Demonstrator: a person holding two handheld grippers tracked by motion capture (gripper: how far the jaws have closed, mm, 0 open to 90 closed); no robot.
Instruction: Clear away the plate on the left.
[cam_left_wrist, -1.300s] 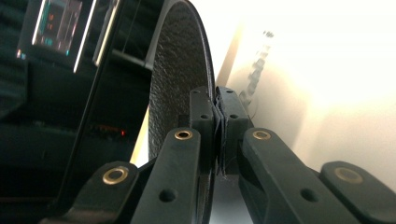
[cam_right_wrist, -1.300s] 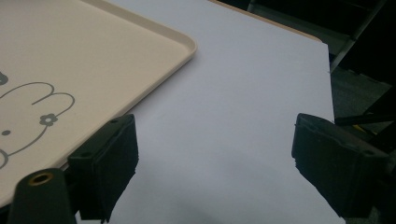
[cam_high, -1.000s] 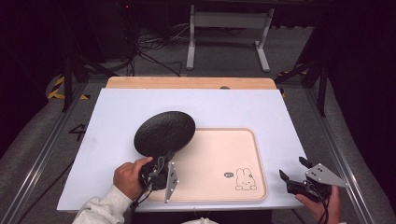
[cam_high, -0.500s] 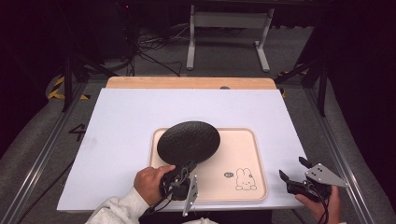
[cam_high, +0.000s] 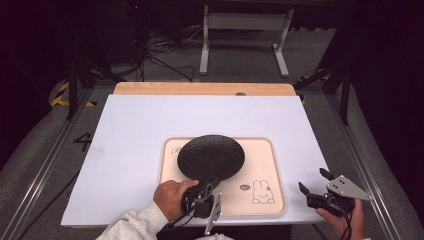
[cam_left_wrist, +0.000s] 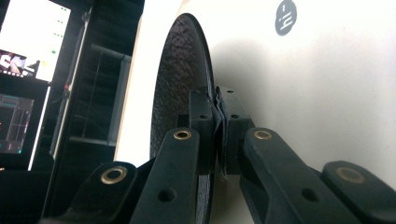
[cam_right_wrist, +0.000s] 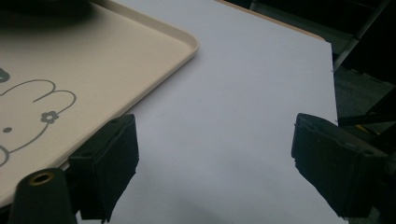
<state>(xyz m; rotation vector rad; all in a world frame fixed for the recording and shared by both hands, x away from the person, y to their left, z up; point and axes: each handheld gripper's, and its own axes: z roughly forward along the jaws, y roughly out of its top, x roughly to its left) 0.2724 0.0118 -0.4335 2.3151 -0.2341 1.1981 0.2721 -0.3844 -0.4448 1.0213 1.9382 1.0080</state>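
High view: we noted the black plate (cam_high: 211, 157) over the cream tray (cam_high: 270, 200), which sat toward the near edge of the table (cam_high: 130, 130), right of centre. The left tool (cam_high: 205, 186) gripped the plate at its near rim. The right tool (cam_high: 315, 189) hung off the near right corner, jaws wide, carrying nothing.

Left gripper view: jaws were clamped narrow on the plate's rim (cam_left_wrist: 184, 93), one above and one below, with the tray's pale floor (cam_left_wrist: 327, 93) behind. We judged the plate stiff, breakable and moderately heavy; its pebbled surface should resist slipping, and the rim was the sensible place to hold.

Right gripper view: jaws stood wide apart over the white table (cam_right_wrist: 243, 102), just beside the tray corner (cam_right_wrist: 189, 44).
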